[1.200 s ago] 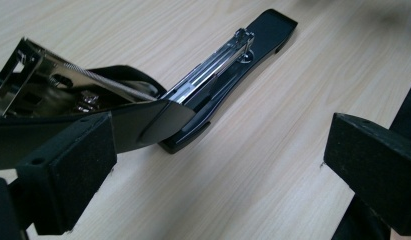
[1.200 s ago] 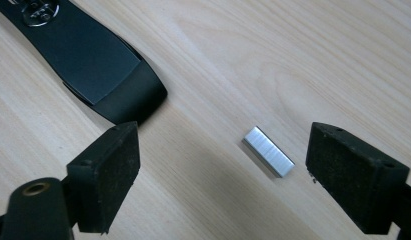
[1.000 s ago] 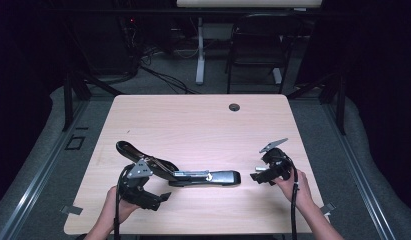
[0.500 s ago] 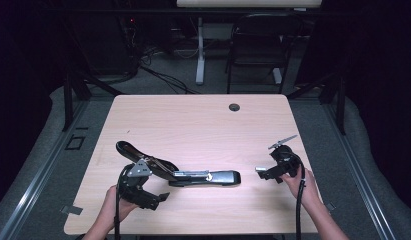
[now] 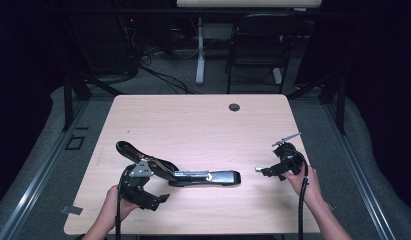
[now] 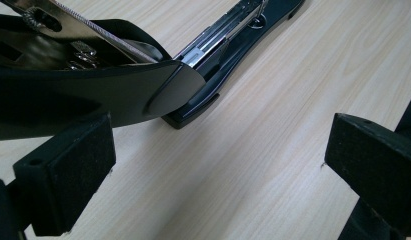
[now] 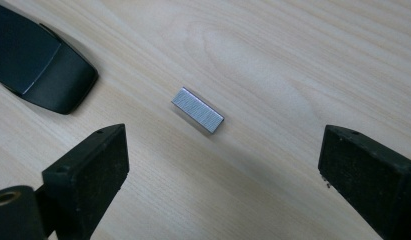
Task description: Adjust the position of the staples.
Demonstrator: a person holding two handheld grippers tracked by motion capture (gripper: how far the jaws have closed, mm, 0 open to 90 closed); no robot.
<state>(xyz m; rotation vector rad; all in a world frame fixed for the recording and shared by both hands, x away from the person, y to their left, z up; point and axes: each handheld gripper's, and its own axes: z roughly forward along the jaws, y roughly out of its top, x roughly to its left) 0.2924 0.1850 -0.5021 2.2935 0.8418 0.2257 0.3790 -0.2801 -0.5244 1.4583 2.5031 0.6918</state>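
A black stapler [image 5: 203, 177] lies swung open at the table's front, with its lid [image 5: 138, 154] raised to the left and its metal magazine bare. My left gripper [image 5: 160, 200] rests open just in front of the lid. In the left gripper view the lid [image 6: 93, 85] hangs over the left pad [image 6: 68, 175], and the base [image 6: 228, 45] runs away ahead. My right gripper [image 5: 265, 171] stands open to the right of the stapler's front end. A short silver strip of staples [image 7: 198, 110] lies on the wood ahead of its open jaws [image 7: 223, 185], untouched.
The light wooden table [image 5: 193, 125] has a round cable grommet [image 5: 234, 107] near its far edge. Beyond it stand a chair [image 5: 258, 50] and cables on the floor. The stapler's rounded black end [image 7: 38, 60] lies left of the staple strip.
My right gripper has drifted slightly to the right, away from the stapler's end. The left gripper and the stapler have stayed put.
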